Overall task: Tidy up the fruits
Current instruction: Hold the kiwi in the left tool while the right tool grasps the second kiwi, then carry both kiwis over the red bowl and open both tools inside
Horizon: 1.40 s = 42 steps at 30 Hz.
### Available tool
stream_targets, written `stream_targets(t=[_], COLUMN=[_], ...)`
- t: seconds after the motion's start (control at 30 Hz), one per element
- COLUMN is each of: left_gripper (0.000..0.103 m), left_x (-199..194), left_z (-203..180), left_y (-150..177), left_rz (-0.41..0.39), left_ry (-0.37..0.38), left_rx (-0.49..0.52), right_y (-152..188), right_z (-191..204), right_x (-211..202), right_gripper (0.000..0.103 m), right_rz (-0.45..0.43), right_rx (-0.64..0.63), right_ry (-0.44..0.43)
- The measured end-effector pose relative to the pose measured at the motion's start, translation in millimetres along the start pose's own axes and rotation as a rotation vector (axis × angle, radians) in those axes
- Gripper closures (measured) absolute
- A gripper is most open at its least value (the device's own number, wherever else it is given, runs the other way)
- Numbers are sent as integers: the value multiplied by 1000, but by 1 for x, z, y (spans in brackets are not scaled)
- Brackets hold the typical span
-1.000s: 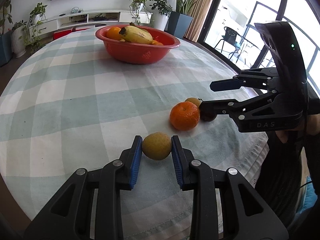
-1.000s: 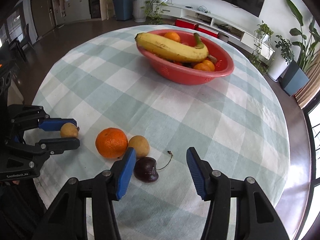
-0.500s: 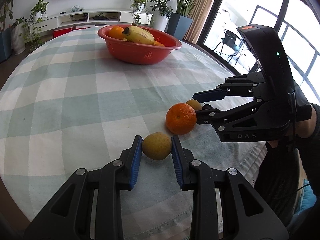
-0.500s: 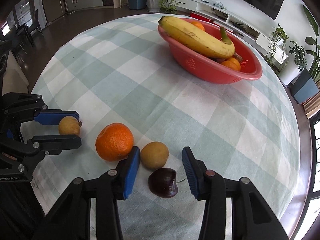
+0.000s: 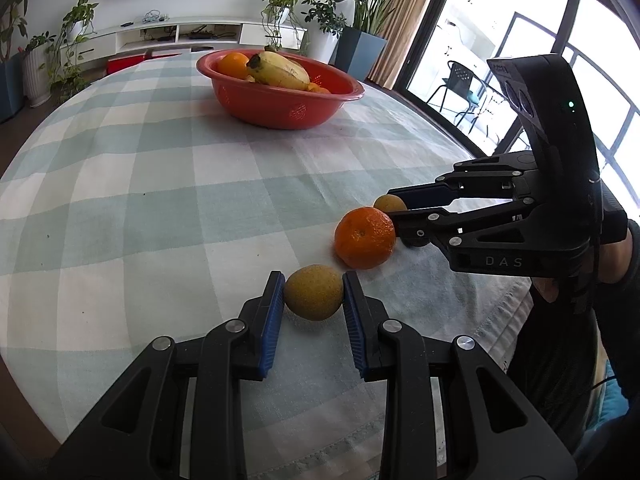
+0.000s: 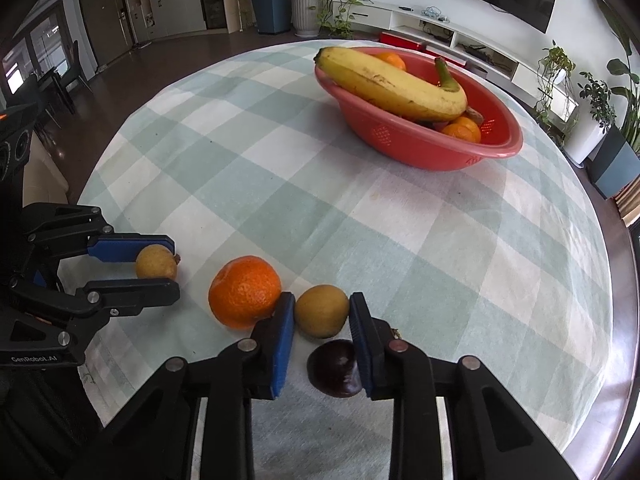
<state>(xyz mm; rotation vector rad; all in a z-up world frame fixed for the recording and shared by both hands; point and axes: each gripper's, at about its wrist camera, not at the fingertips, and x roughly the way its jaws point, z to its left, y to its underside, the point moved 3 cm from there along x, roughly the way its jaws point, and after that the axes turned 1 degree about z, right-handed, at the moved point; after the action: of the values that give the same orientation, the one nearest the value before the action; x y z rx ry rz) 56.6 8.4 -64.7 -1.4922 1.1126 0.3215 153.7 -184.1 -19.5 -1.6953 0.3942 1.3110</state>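
Four fruits lay loose near the table's front edge, none yet in the red basket (image 5: 280,114), so most of the sorting looked undone. In the left wrist view, the left gripper (image 5: 314,296) had its blue pads pressed on either side of a small yellow-brown fruit (image 5: 314,298), which rested on the checked tablecloth (image 5: 140,208). Just beyond it sat the orange (image 5: 365,237), and the right gripper (image 5: 394,210) reached in from the right beside a second yellow-brown fruit (image 5: 387,202), half hidden. The basket stood well apart at the far side, holding a banana (image 5: 282,72) and an orange or two.

In the right wrist view, the right gripper (image 6: 322,316) was narrowed onto that second fruit (image 6: 321,311), pads touching its sides, with the orange (image 6: 244,291) just beside the left pad. This view alone showed a dark, plum-like fruit (image 6: 334,372) lying on the cloth under the gripper, nearly hidden in the other view. It also showed the left gripper (image 6: 160,266) from the side, clamped on its fruit (image 6: 155,267). Lifting and carrying both fruits to the basket (image 6: 420,148) probably remained.
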Motion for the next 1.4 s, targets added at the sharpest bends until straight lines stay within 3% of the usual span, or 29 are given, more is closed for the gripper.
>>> stream_targets(t=[0.23,0.47,0.93,1.2,1.4], left_gripper=[76,76,76,76,76], left_x=[-6,-20,-40,0,50], left_z=[2,3,27,33,33], left_y=[-4,-25,-143,-212,-234], left_rz=[-18,-48,-134,-77,6], left_ry=[34,17,-95,-130,-159], left_rx=[-31,-18,92,147,188], right_y=[-2,-15,-62,-99,-116], right_z=[-10,-30,-102,-127,-130], right_x=[-13,-37,-59,-29,-5], right_gripper=[73,73,73,73,73], right_rz=[-69,-170,-358,-364,-323], right_rx=[72,154,370,401,356], right_ry=[-24,-48,-52,-21,31])
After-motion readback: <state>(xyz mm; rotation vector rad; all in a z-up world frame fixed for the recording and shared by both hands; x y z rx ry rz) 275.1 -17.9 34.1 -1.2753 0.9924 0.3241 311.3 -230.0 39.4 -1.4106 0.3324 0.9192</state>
